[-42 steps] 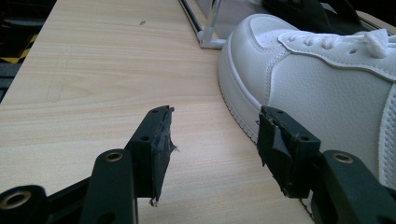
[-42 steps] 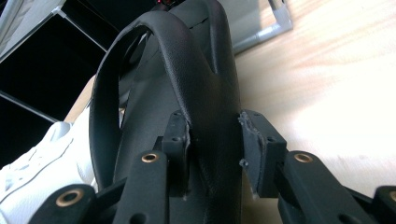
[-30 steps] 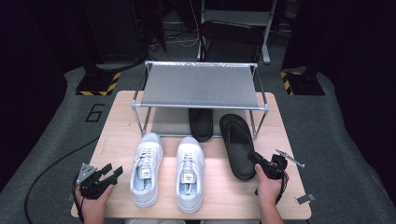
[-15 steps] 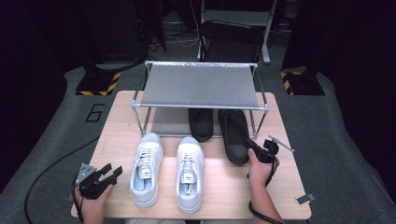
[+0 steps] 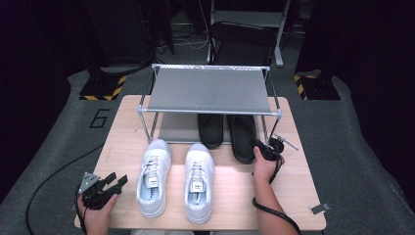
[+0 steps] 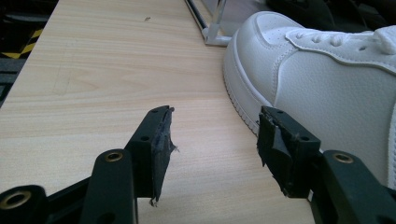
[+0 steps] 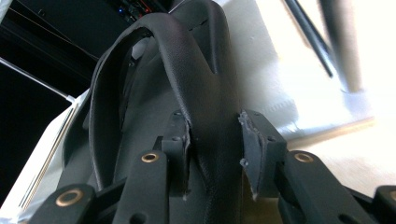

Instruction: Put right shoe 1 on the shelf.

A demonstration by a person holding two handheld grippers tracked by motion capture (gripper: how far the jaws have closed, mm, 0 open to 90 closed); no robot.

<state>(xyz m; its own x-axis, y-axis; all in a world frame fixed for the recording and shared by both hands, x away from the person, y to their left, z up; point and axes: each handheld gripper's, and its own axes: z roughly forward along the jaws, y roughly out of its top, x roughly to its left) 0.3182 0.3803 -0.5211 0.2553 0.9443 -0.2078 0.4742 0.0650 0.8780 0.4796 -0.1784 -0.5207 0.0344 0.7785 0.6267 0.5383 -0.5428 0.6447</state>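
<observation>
Two black slippers lie side by side under the metal shoe rack (image 5: 209,90). My right gripper (image 5: 259,147) is shut on the near edge of the right black slipper (image 5: 243,134). In the right gripper view the jaws (image 7: 215,140) pinch that slipper's (image 7: 187,60) side just below its strap. The other black slipper (image 5: 211,129) lies just left of it. Two white sneakers (image 5: 153,176) (image 5: 198,181) stand at the table's front. My left gripper (image 5: 116,179) rests open at the front left corner. Its jaws (image 6: 212,135) hold nothing, and a white sneaker (image 6: 327,70) sits just off the right one.
The rack stands at the back of the wooden table (image 5: 127,127), and its legs flank the slippers. A rack foot (image 6: 212,37) shows beyond the sneaker's toe. Bare wood lies left of the sneakers and along the right side. Dark floor surrounds the table.
My right gripper has carried the right black slipper away from me and leftward, in under the rack next to the other slipper. The left gripper has stayed put.
</observation>
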